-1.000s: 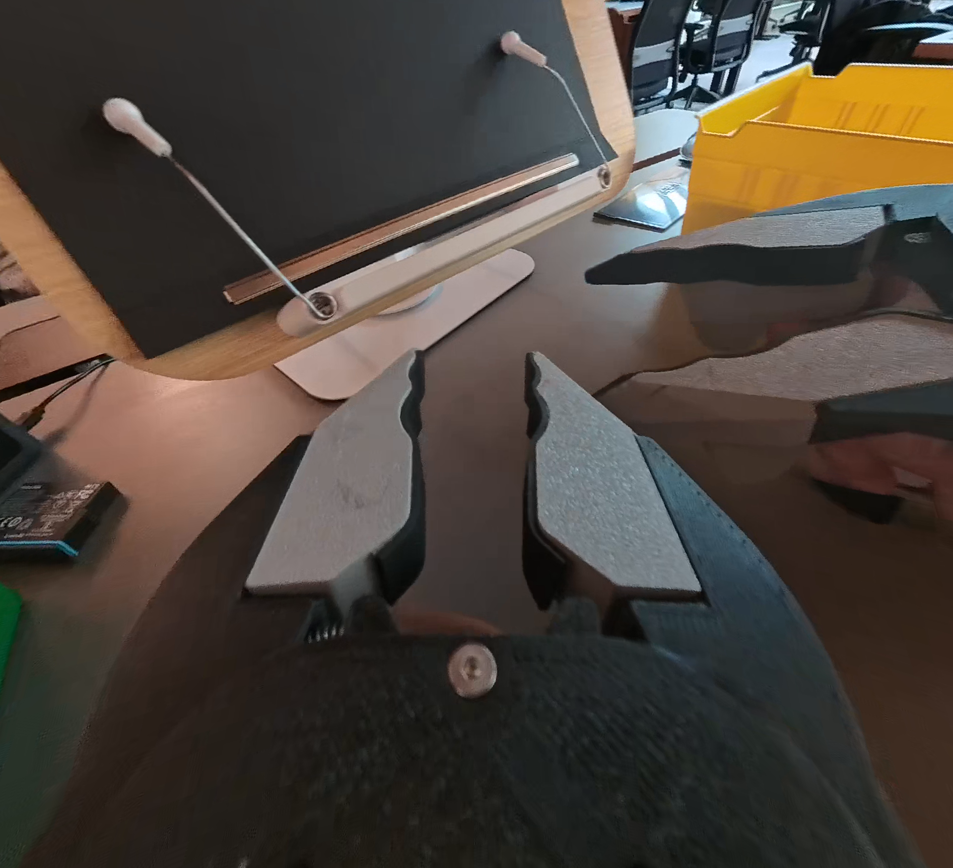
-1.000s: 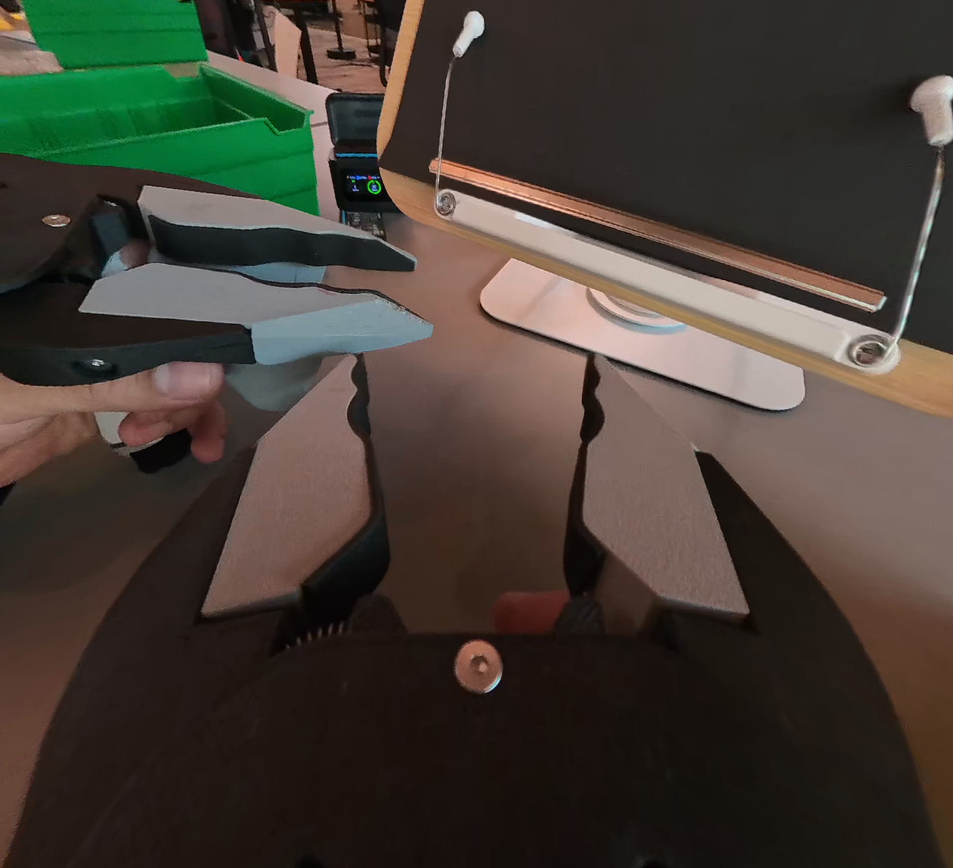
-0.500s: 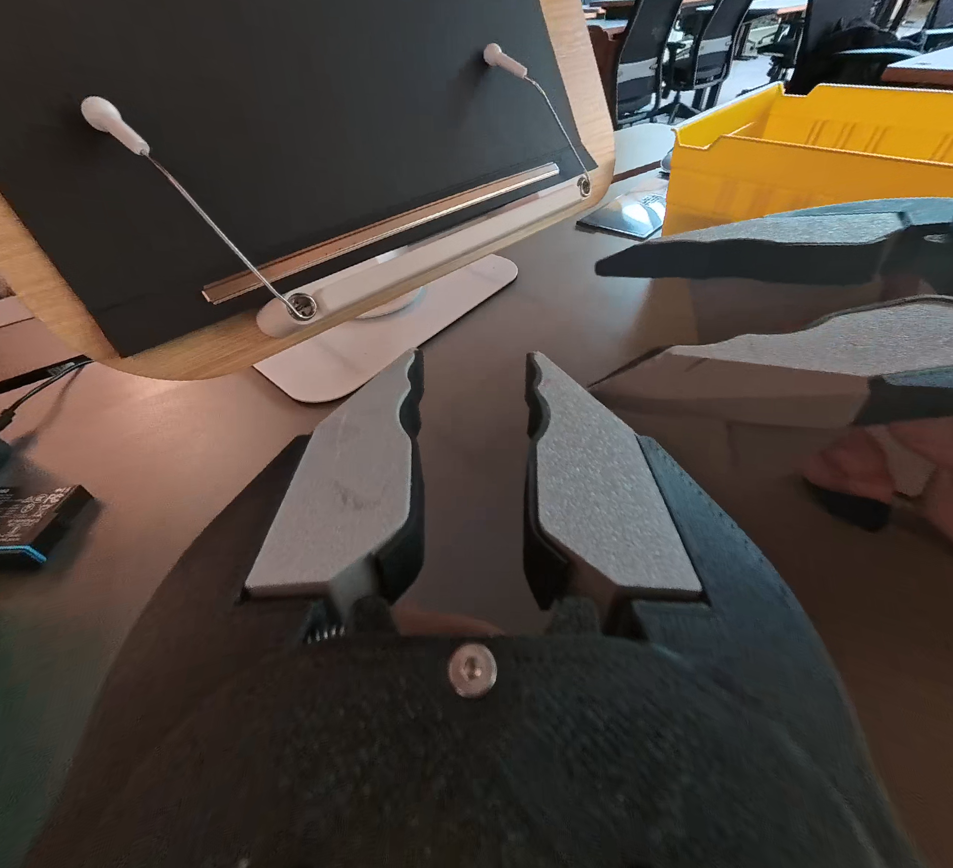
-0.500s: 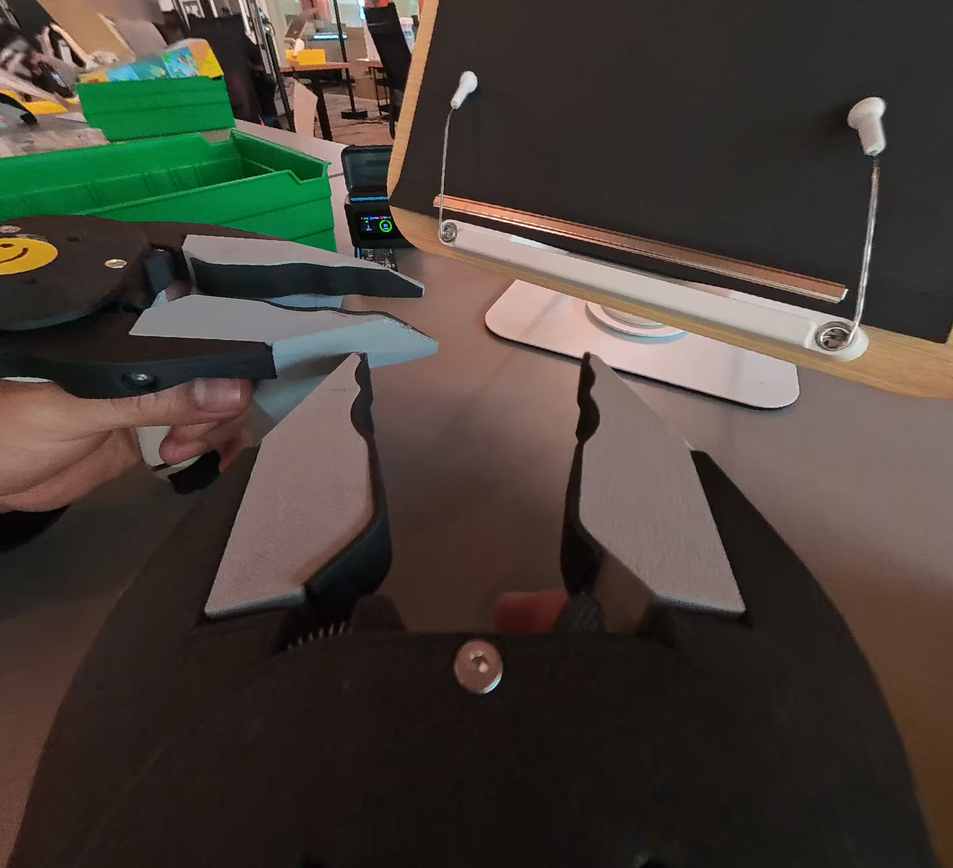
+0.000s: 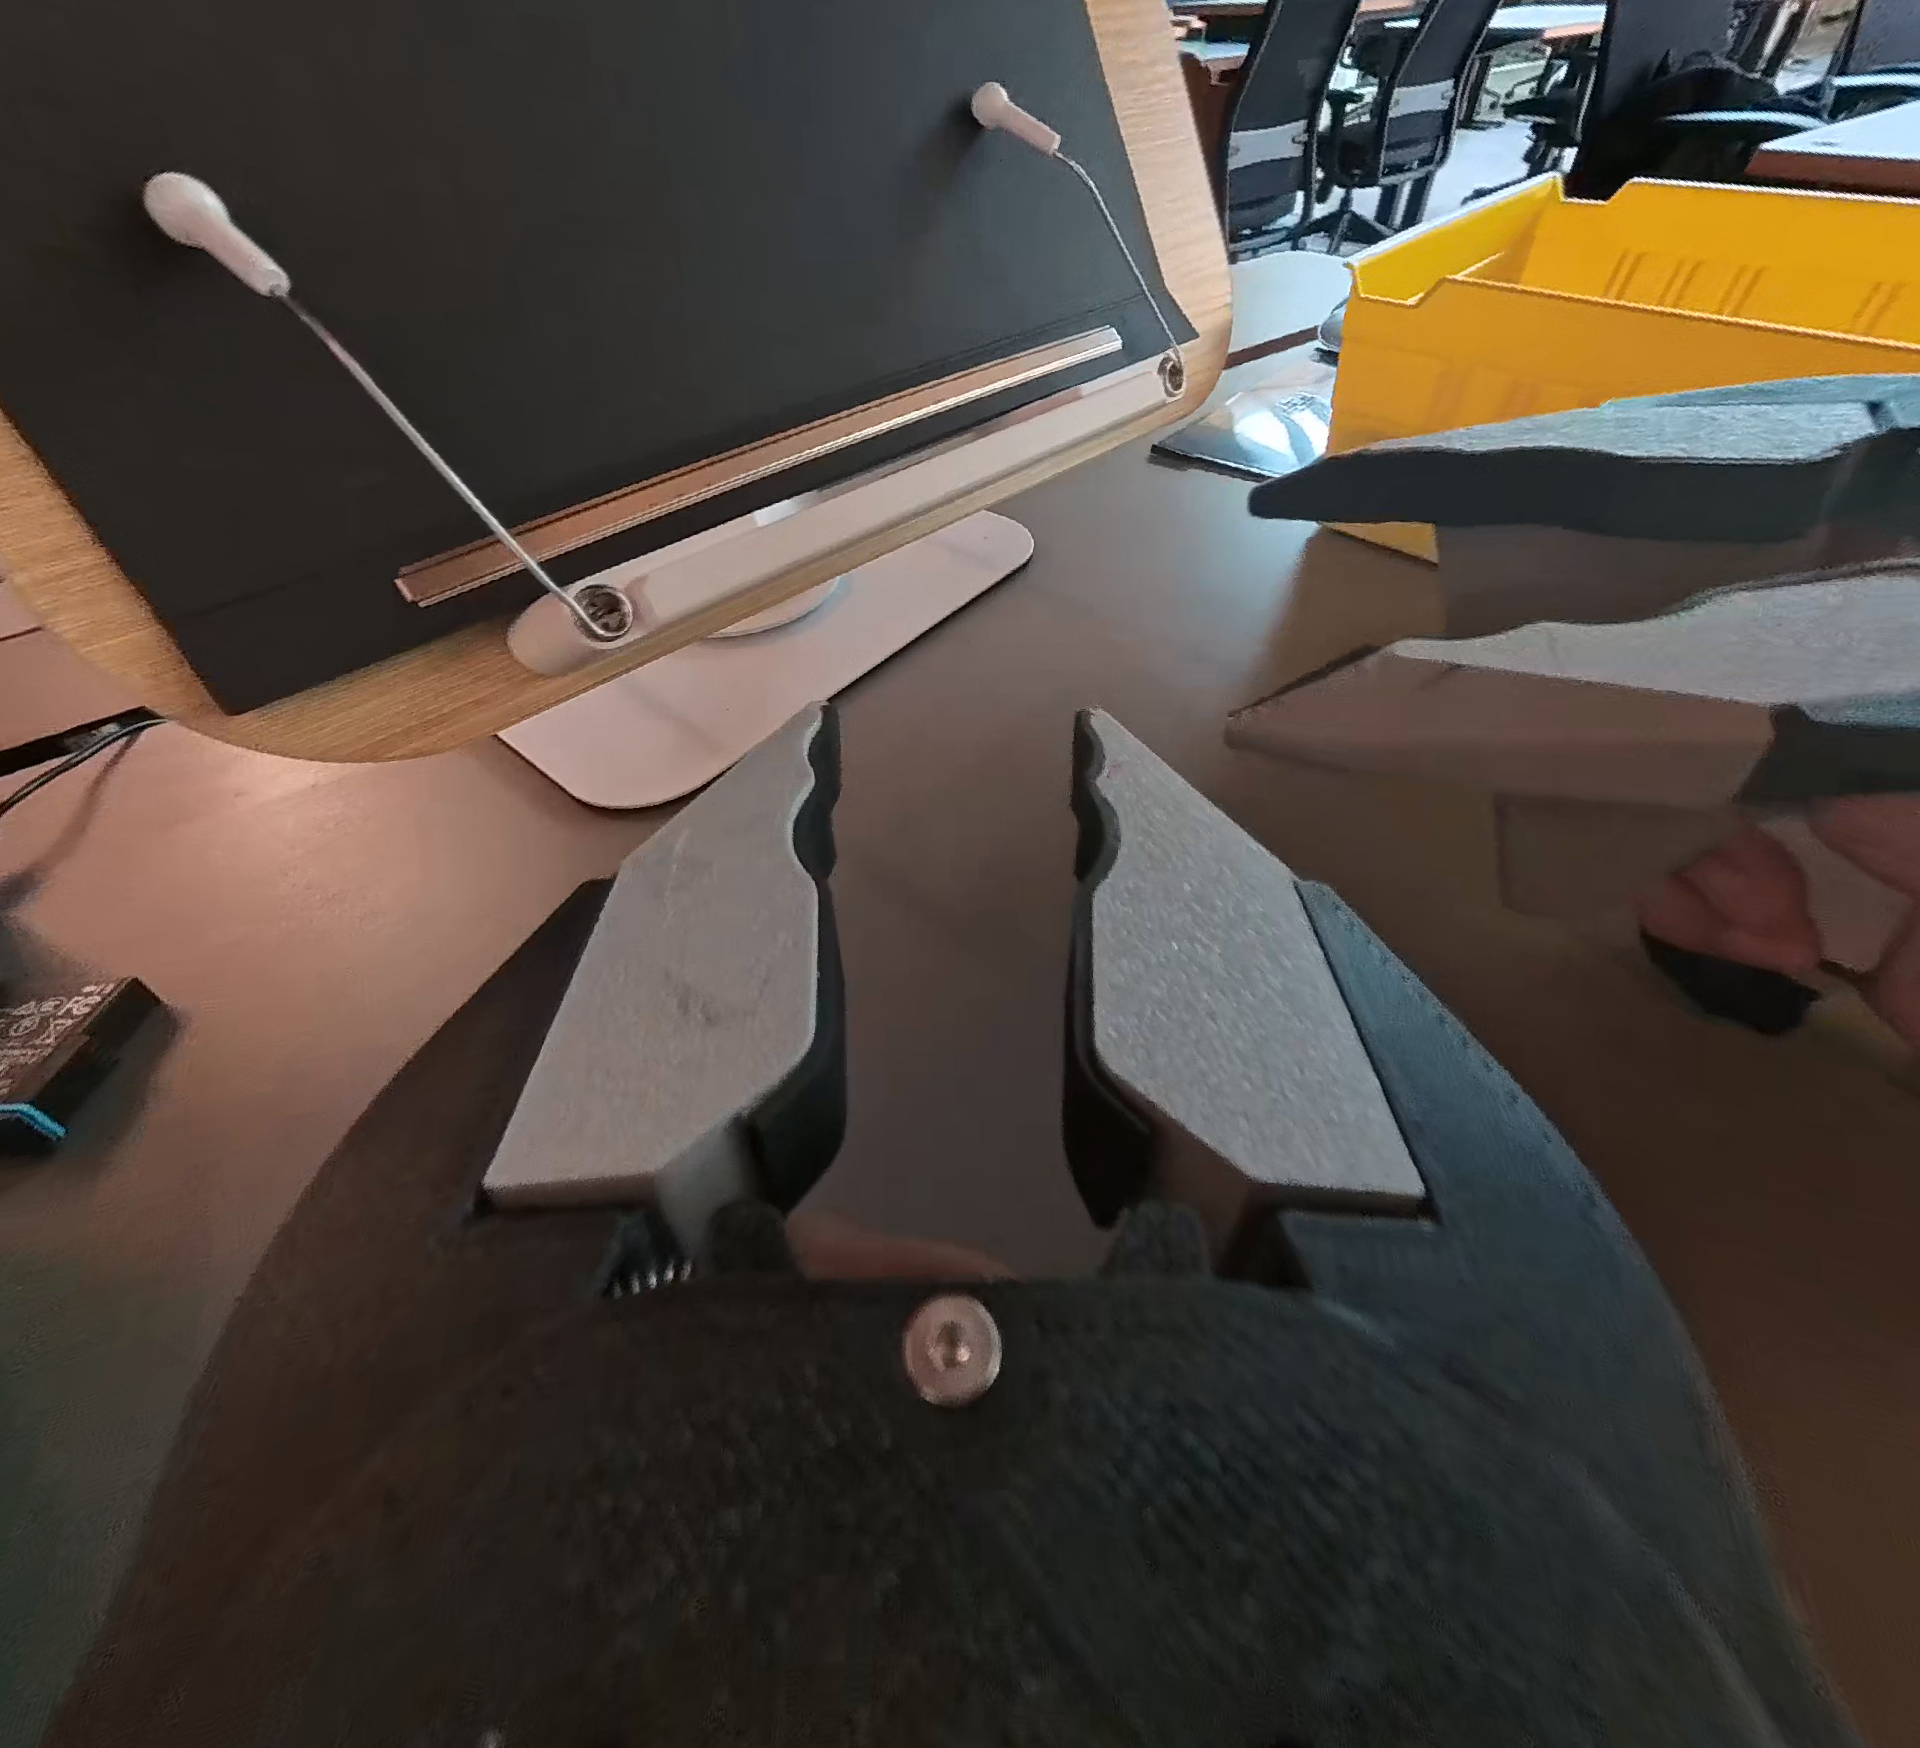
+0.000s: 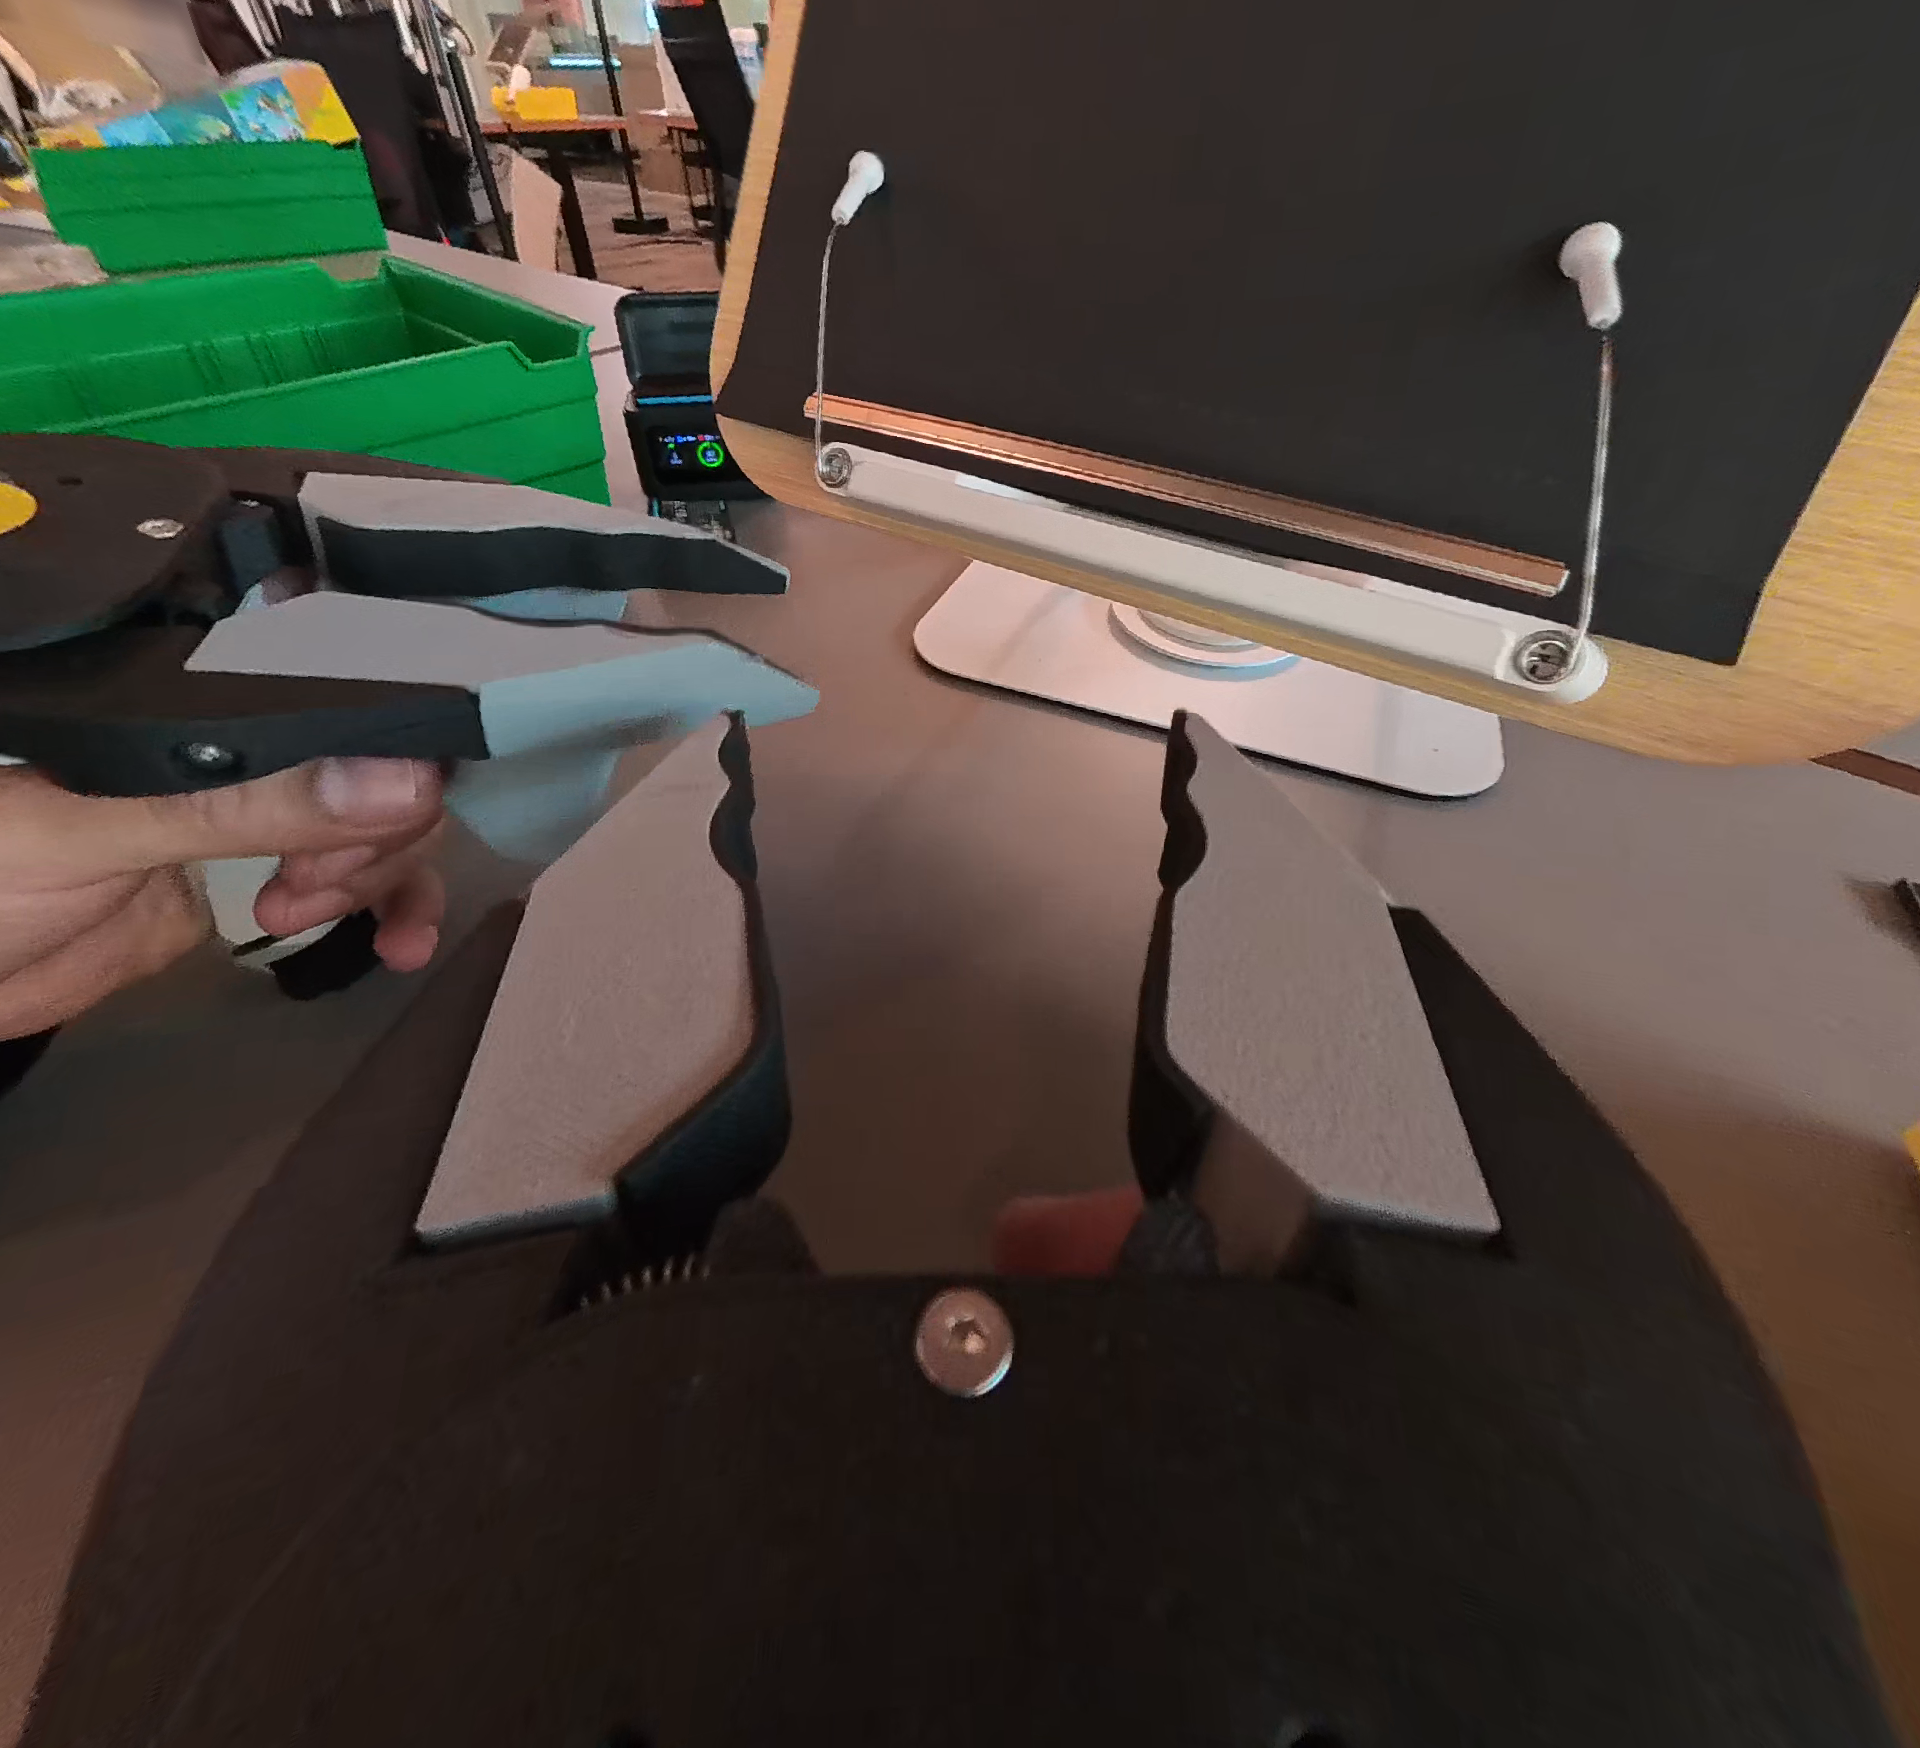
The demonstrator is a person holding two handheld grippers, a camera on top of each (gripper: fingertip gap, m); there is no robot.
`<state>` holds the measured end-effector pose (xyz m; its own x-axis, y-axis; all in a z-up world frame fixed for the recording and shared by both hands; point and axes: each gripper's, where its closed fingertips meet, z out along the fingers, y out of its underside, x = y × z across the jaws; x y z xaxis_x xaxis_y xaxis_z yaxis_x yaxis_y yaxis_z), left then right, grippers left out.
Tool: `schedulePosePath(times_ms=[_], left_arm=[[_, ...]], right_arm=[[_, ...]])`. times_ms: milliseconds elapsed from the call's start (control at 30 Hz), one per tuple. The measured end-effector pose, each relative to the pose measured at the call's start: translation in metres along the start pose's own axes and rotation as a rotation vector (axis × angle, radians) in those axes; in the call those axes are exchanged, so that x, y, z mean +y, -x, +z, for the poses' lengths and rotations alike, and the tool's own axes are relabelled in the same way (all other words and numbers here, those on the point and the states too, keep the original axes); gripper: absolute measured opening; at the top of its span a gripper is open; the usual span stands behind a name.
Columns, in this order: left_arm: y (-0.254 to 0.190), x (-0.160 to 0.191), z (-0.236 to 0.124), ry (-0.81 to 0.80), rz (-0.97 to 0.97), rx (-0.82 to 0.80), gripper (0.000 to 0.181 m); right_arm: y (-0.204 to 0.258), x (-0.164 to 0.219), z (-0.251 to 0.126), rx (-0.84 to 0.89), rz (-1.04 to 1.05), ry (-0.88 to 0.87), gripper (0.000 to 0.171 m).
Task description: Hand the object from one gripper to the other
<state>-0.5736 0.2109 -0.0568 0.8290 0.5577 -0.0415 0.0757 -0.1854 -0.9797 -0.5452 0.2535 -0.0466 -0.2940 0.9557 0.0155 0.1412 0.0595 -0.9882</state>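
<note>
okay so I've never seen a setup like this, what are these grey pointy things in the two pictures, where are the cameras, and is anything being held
Each picture comes from a camera mounted on a hand-held grasping tool, looking forward along its two grey fingers. There is no robot arm: a person squeezes one tool in each hand.

The left tool fills one view, and the right tool fills the other. Each also shows in the other's view, off to the side. Both are open and hold nothing; no object to hand over is visible yet.

On the brown table stands a book stand with a black board and two wire page holders. A yellow bin sits on one side, and a green bin on the other.
</note>
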Motion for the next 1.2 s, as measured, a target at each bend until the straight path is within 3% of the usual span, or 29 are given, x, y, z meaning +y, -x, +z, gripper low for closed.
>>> schedulePosePath(times_ms=[233,467,833,967,1200], left_arm=[[-0.009,0.004,0.005,0.037,0.039,0.033,0.035],[-0.01,0.002,0.006,0.021,0.019,0.039,0.046],[-0.01,0.002,0.005,0.019,0.024,0.027,0.053],[-0.017,0.004,0.006,0.033,0.026,0.081,0.069],[-0.018,0.005,0.007,0.046,0.028,0.084,0.067]], right_arm=[[0.001,0.001,0.011,-0.042,-0.044,-0.003,0.073],[-0.009,0.001,0.014,-0.06,0.042,-0.003,0.078],[-0.009,0.002,0.009,-0.032,0.013,-0.004,0.077],[-0.011,0.003,0.011,-0.038,0.027,0.002,0.079],[-0.011,0.004,0.014,-0.043,0.025,0.012,0.078]])
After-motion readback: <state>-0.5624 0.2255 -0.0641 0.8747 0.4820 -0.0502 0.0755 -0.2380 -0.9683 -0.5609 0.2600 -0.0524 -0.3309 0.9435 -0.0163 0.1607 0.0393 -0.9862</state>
